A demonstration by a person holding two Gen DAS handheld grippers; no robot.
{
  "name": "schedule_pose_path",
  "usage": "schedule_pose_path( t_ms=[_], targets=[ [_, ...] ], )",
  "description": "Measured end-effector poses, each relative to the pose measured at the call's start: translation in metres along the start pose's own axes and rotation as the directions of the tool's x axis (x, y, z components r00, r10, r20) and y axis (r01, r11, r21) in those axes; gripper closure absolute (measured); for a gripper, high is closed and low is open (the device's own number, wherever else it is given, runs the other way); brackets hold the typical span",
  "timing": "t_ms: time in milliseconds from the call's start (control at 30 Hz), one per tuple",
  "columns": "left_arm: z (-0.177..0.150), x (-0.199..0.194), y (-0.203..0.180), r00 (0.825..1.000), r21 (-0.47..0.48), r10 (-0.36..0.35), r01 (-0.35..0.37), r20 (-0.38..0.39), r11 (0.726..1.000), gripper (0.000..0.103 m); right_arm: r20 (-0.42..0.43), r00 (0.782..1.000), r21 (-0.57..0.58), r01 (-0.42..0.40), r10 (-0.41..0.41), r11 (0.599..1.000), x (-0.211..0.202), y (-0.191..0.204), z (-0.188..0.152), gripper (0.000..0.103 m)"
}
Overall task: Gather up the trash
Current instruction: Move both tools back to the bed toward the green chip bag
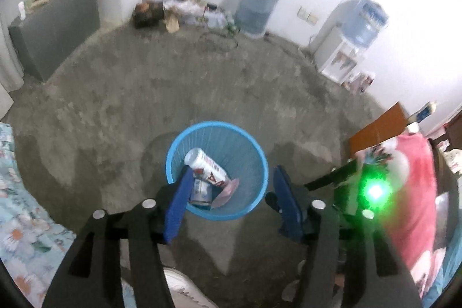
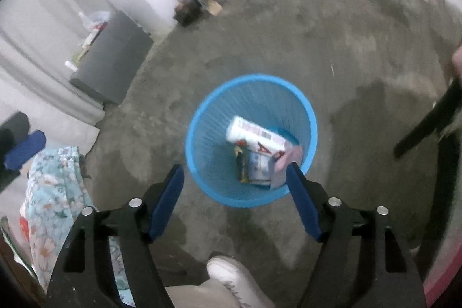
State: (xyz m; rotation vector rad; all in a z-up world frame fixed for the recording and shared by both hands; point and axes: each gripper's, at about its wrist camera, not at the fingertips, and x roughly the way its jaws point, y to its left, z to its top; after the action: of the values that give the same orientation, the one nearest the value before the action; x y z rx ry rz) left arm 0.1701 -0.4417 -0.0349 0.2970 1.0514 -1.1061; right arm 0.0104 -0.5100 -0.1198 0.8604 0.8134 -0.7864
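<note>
A blue plastic waste basket (image 1: 254,158) stands on the concrete floor; it also shows in the right wrist view (image 2: 202,117). Inside lie a white can with red print (image 1: 206,166) (image 2: 257,137), a smaller blue-white can (image 1: 202,191) (image 2: 258,166), a pink scrap (image 1: 228,191) (image 2: 290,156) and a dark wrapper (image 2: 242,163). My left gripper (image 1: 231,181) is open and empty above the basket's near rim. My right gripper (image 2: 235,178) is open and empty above the basket's near side.
A grey cabinet (image 1: 57,28) stands at the left wall. Water jugs (image 1: 257,5), a dispenser (image 1: 343,54) and bags (image 1: 184,10) line the far wall. Floral bedding (image 1: 20,210) lies at the left, a pink cloth (image 1: 415,192) at the right. A white shoe (image 2: 231,276) is below.
</note>
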Motion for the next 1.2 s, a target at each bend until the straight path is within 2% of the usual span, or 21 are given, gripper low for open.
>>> schedule_pose_path(
  t_ms=[200,367,467,567,667,767,833,867,933,967,1067,1133,1200],
  targets=[
    [-0.025,-0.096,0.014,0.990,-0.019,0.027,-0.024,0.136,1.000,0.034,0.124,0.992,-0.180,0.025,-0.002,0.983,-0.055,0.065,-0.010,0.009],
    [-0.062,-0.167,0.036,0.974,-0.047,0.090,-0.082,0.209,0.996,0.024,0.217,0.976,-0.320,0.071,0.000,0.945,-0.098,0.114,-0.032,0.008],
    [-0.091,-0.207,0.052,0.957,-0.084,0.146,-0.128,0.252,0.988,0.022,0.258,0.966,-0.393,0.120,-0.016,0.912,-0.116,0.141,-0.047,0.008],
    [-0.121,-0.244,0.071,0.937,-0.148,0.188,-0.149,0.293,0.978,0.020,0.317,0.948,-0.480,0.176,-0.018,0.859,-0.133,0.169,-0.067,0.008],
    [-0.151,-0.279,0.091,0.910,-0.225,0.246,-0.176,0.335,0.958,0.020,0.363,0.932,-0.566,0.203,0.020,0.799,-0.147,0.192,-0.089,0.008],
    [-0.181,-0.311,0.106,0.874,-0.292,0.314,-0.212,0.369,0.933,0.019,0.361,0.930,-0.628,0.191,0.065,0.754,-0.155,0.205,-0.103,0.008],
    [-0.204,-0.334,0.118,0.844,-0.342,0.368,-0.238,0.391,0.909,0.019,0.331,0.937,-0.663,0.149,0.109,0.734,-0.161,0.215,-0.111,0.008],
    [-0.213,-0.341,0.123,0.834,-0.360,0.384,-0.243,0.396,0.901,0.018,0.310,0.940,-0.675,0.114,0.140,0.729,-0.164,0.218,-0.114,0.008],
    [-0.235,-0.360,0.136,0.807,-0.413,0.430,-0.259,0.404,0.873,0.018,0.238,0.937,-0.697,-0.018,0.255,0.717,-0.174,0.219,-0.119,0.008],
    [-0.247,-0.372,0.144,0.791,-0.443,0.458,-0.268,0.406,0.855,0.018,0.218,0.933,-0.697,-0.056,0.286,0.715,-0.177,0.219,-0.122,0.008],
    [-0.273,-0.394,0.160,0.751,-0.501,0.525,-0.301,0.401,0.812,0.017,0.146,0.902,-0.672,-0.211,0.406,0.710,-0.187,0.222,-0.127,0.008],
    [-0.294,-0.410,0.170,0.714,-0.538,0.576,-0.327,0.398,0.777,0.017,0.090,0.877,-0.635,-0.314,0.472,0.706,-0.188,0.228,-0.127,0.008],
    [-0.311,-0.422,0.180,0.686,-0.571,0.614,-0.342,0.390,0.746,0.016,-0.008,0.847,-0.588,-0.434,0.532,0.682,-0.184,0.239,-0.126,0.008]
  ],
)
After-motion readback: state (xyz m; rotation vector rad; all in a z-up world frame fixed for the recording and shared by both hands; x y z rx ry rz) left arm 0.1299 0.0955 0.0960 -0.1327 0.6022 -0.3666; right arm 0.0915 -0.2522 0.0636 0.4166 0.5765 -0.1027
